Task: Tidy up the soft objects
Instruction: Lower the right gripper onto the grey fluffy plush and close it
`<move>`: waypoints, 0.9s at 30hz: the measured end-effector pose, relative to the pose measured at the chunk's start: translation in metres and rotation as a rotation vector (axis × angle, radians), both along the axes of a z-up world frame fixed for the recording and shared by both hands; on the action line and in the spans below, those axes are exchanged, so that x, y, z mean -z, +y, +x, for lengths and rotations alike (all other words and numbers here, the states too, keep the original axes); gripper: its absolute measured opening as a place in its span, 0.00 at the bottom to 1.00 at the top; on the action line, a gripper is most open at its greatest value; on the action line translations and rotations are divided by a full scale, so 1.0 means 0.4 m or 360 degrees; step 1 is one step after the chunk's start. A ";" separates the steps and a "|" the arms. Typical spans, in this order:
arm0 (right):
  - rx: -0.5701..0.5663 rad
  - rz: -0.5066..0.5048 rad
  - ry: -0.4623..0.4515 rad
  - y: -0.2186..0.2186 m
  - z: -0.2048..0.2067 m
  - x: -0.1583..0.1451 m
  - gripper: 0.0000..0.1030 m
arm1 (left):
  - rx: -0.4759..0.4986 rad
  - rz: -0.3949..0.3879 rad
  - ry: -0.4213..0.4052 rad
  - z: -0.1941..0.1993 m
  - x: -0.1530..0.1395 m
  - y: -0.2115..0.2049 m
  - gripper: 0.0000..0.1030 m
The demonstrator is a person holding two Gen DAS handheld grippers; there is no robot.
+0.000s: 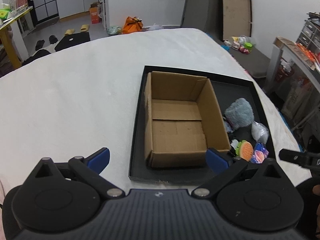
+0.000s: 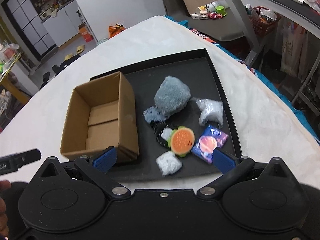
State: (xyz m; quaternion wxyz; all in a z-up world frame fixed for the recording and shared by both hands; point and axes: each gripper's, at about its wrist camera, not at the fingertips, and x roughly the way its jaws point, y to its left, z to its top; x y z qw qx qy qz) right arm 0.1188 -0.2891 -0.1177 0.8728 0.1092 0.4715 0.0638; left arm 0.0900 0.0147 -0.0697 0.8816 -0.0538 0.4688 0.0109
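Both grippers, left (image 1: 158, 158) and right (image 2: 164, 158), hang wide open, holding nothing. Cardboard box (image 1: 180, 120) sits in the black tray (image 2: 220, 76); only the right view shows the burger toy (image 2: 182, 140) fully.

Soft, even indoor light is falling from overhead, casting faint shadows. Fisheye bending is curving both views' edges, and slight motion blur is softening the right view.
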 end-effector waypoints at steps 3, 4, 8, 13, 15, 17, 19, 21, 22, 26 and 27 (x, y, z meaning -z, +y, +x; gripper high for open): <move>0.0023 0.0012 0.0014 -0.005 0.038 0.006 1.00 | -0.0016 0.0013 0.0023 0.025 0.011 0.005 0.97; 0.0033 0.0019 0.0019 -0.006 0.050 0.009 1.00 | -0.0023 0.0017 0.0030 0.034 0.014 0.006 0.97; 0.0044 0.0050 0.0047 -0.008 0.096 0.027 1.00 | -0.0045 0.0035 0.0046 0.068 0.027 0.010 0.97; 0.0040 0.0107 0.0078 -0.008 0.140 0.057 1.00 | -0.0050 0.0075 0.0064 0.110 0.046 0.003 0.93; 0.0054 0.0132 0.0081 -0.012 0.158 0.066 1.00 | -0.0061 0.0087 0.0077 0.128 0.056 -0.002 0.88; 0.0066 0.0161 0.0082 -0.015 0.179 0.076 1.00 | -0.0075 0.0105 0.0097 0.145 0.072 -0.005 0.84; 0.0072 0.0182 0.0082 -0.017 0.200 0.088 1.00 | -0.0093 0.0108 0.0122 0.163 0.090 -0.003 0.77; 0.0080 0.0193 0.0087 -0.019 0.221 0.102 1.00 | -0.0103 0.0099 0.0144 0.174 0.107 -0.002 0.72; 0.0086 0.0203 0.0092 -0.021 0.230 0.109 1.00 | -0.0105 0.0098 0.0158 0.180 0.115 -0.002 0.69; 0.0093 0.0220 0.0094 -0.022 0.269 0.132 1.00 | -0.0138 0.0104 0.0206 0.201 0.142 0.003 0.58; 0.0105 0.0225 0.0093 -0.025 0.277 0.135 1.00 | -0.0141 0.0106 0.0218 0.205 0.149 0.002 0.56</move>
